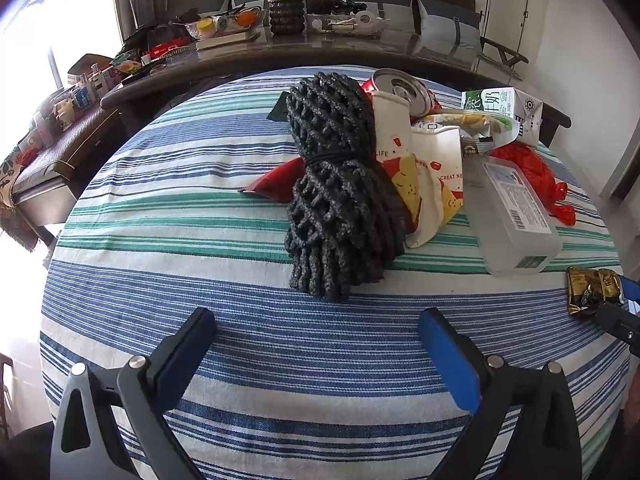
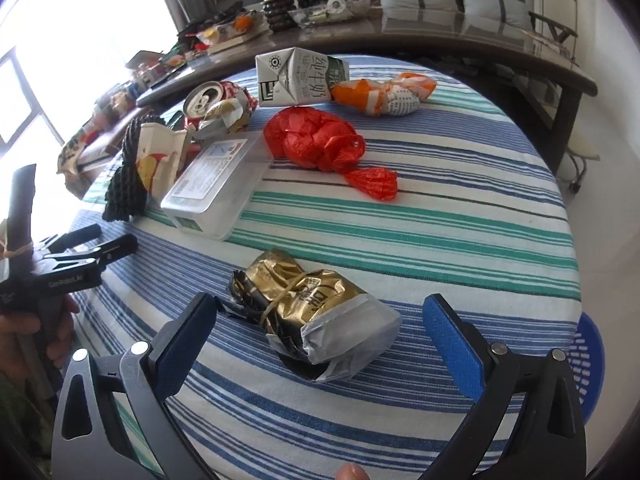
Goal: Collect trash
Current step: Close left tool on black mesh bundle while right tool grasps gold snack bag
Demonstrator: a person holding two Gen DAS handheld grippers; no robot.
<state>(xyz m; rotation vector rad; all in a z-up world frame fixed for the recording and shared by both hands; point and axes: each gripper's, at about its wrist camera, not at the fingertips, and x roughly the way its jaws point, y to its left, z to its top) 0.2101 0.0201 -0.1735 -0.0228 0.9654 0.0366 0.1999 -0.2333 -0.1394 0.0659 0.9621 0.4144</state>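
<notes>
Trash lies on a striped tablecloth (image 1: 200, 208). A black foam net bundle (image 1: 340, 192) sits just ahead of my open, empty left gripper (image 1: 316, 332). Beside it are a torn paper bag (image 1: 432, 184), a crushed can (image 1: 400, 88), a milk carton (image 1: 504, 108), a clear plastic box (image 1: 512, 216) and a red plastic bag (image 1: 532, 172). My right gripper (image 2: 320, 320) is open, its fingers on either side of a gold and grey wrapper bundle (image 2: 312, 312), not touching it. The red bag (image 2: 320, 140), carton (image 2: 300, 76) and an orange wrapper (image 2: 384, 92) lie farther back.
A dark long table (image 1: 320, 48) with a plant, a bowl and clutter stands behind the cloth-covered table. A blue perforated basket (image 2: 588, 364) sits below the table edge at the right. The left gripper (image 2: 80, 256) shows at the left of the right wrist view.
</notes>
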